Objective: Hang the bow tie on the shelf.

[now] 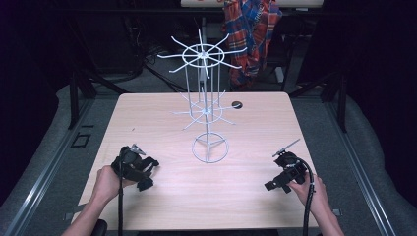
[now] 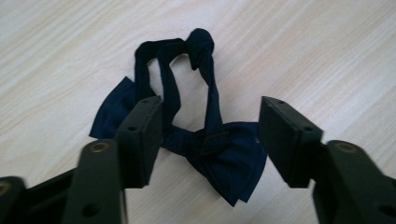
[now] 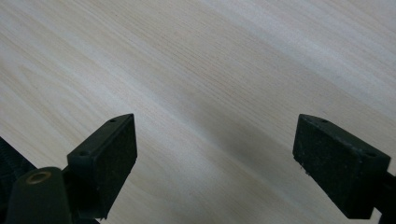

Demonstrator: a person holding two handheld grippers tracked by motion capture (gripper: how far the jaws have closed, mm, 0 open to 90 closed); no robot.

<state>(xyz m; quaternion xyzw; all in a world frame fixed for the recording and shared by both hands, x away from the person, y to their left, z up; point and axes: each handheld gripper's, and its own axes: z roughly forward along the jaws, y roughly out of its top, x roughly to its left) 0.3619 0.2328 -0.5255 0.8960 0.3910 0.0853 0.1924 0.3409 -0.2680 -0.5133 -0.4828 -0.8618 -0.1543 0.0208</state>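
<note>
Hands hold left gripper (image 2: 210, 135) spread over bow tie (image 2: 219, 154), right gripper (image 3: 215, 154) spread above table (image 3: 210, 60).

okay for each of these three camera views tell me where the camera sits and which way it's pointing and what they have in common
High view: above the person's side, looking forward and down on the wooden table and white wire rack; both forearms, left gripper and right gripper show.
Left gripper view: rides the left gripper, looking down its open jaws at a dark blue bow tie lying on the table.
Right gripper view: rides the right gripper, looking past its open jaws at bare tabletop.
Shared: all three show the light wood tabletop.
</note>
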